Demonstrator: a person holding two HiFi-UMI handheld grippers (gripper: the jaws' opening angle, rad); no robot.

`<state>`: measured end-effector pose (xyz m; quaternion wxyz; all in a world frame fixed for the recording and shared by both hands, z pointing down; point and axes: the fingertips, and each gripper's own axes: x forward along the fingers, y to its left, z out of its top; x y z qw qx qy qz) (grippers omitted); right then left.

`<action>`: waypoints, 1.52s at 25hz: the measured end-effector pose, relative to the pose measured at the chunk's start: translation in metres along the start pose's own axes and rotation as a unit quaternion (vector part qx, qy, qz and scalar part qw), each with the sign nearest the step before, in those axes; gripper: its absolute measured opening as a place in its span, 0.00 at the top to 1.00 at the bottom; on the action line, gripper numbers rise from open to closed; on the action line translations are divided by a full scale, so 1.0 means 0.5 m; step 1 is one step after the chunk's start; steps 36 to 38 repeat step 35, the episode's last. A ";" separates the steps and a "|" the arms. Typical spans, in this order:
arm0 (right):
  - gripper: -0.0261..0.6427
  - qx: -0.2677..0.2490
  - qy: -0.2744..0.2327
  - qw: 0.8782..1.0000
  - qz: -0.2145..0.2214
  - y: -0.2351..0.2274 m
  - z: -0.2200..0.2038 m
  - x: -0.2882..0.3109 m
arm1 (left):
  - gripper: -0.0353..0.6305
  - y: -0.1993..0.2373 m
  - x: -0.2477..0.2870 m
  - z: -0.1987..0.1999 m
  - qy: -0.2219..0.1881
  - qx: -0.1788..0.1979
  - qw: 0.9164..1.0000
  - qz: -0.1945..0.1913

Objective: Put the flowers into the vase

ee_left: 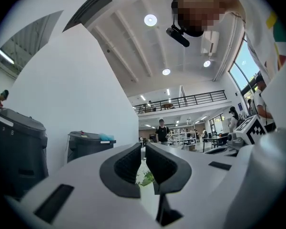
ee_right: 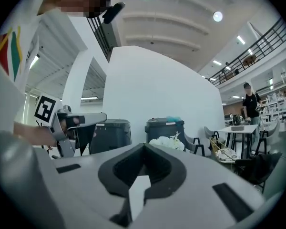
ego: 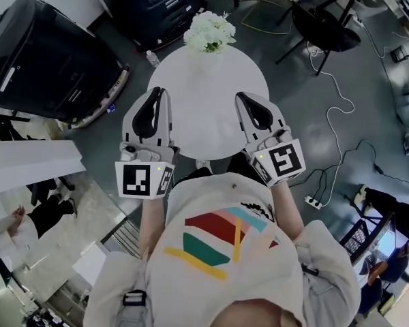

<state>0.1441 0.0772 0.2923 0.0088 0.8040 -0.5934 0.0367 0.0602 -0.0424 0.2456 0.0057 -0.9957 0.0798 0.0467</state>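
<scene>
The flowers (ego: 209, 33) sit bunched at the far rim of the table (ego: 206, 118), well apart from us. Our right tool (ego: 240, 95) is pressed together on nothing, and our left tool (ego: 161, 90) is a bare slit apart, empty too. We reckon one clumsy reach knocks them off that edge.

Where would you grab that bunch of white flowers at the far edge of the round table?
Probably low, on the stems beneath the white flowers, coming in level from the person's side across the table. The blooms form a soft, wide dome that jaws would crush. The stems themselves are hidden under it in these views.
</scene>
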 end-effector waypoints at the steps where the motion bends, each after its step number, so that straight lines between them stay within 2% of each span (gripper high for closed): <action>1: 0.94 -0.007 -0.004 1.000 -0.002 0.007 0.008 -0.004 | 0.89 0.003 -0.006 0.002 -0.002 0.000 1.000 0.000; 6: 0.94 -0.023 -0.031 0.999 -0.031 0.020 0.056 -0.020 | 0.89 0.015 -0.029 0.002 -0.003 0.002 1.000 0.000; 12: 0.94 -0.038 -0.029 0.997 -0.054 0.021 0.064 -0.026 | 0.89 0.019 -0.033 0.003 -0.006 0.001 1.000 -0.004; 26: 0.94 -0.040 -0.014 0.998 -0.048 0.034 0.051 -0.013 | 0.89 0.055 -0.039 -0.017 0.004 -0.008 1.000 0.012; 38: 0.94 -0.028 -0.004 0.997 -0.065 0.015 0.029 -0.031 | 0.89 0.047 -0.028 -0.027 0.009 -0.006 1.000 0.006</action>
